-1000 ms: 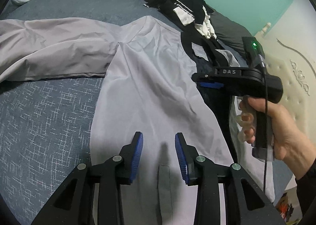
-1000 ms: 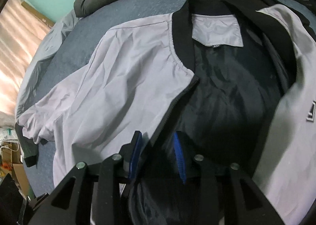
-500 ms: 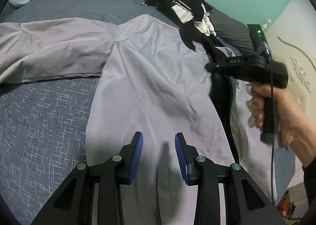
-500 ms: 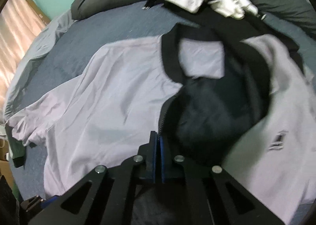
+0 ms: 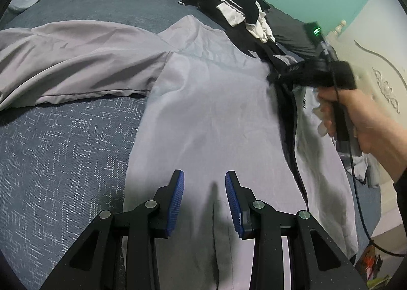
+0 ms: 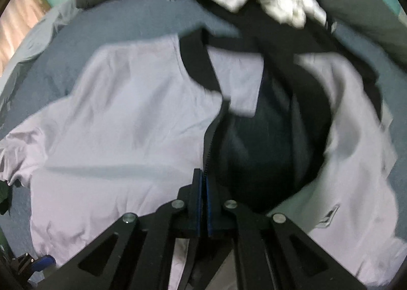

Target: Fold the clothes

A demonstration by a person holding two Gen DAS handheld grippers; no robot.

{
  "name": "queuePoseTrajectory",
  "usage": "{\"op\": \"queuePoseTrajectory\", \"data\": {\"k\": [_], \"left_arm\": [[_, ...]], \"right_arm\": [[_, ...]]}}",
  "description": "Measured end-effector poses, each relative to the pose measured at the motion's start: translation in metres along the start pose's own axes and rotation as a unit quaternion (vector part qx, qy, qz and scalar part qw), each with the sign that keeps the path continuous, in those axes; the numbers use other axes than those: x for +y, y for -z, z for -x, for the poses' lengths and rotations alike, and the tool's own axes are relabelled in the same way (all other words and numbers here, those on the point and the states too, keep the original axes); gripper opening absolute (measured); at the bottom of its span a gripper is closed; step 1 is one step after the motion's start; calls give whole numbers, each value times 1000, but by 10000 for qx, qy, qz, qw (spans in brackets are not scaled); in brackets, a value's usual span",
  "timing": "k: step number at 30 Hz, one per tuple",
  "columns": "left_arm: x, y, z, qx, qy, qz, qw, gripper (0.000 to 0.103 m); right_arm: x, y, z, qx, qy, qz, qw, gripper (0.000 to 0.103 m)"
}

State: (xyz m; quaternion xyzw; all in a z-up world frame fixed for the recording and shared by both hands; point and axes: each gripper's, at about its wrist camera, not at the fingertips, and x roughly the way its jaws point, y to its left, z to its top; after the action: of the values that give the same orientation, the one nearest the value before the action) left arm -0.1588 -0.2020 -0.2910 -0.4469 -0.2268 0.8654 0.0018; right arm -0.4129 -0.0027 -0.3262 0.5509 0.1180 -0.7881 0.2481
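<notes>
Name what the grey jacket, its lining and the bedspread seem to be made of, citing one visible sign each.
Grey jacket: probably thin, smooth synthetic weave; it shows fine creases and a soft sheen.
Lining: likely slippery dark polyester; blur leaves this open.
Bedspread: coarser woven cloth, matte, with flecked white threads on blue.

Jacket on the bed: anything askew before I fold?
Yes. The grey jacket lies unzipped, dark lining exposed, its sleeve sprawled sideways. The right gripper pinches the zipper edge.
</notes>
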Motion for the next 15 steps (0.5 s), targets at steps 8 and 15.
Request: {"op": "queuePoseTrajectory", "data": {"k": [8,15], "left_arm": [[-2,-1,-5,59,-26,-19,10000,37],[1,-3,-7,80,-93,-23,9999,37]], "right_arm": [[-6,16,5,-62,-258,-15,9996,3],[-13,26,38,-558,-511,-224,9969,8]]}}
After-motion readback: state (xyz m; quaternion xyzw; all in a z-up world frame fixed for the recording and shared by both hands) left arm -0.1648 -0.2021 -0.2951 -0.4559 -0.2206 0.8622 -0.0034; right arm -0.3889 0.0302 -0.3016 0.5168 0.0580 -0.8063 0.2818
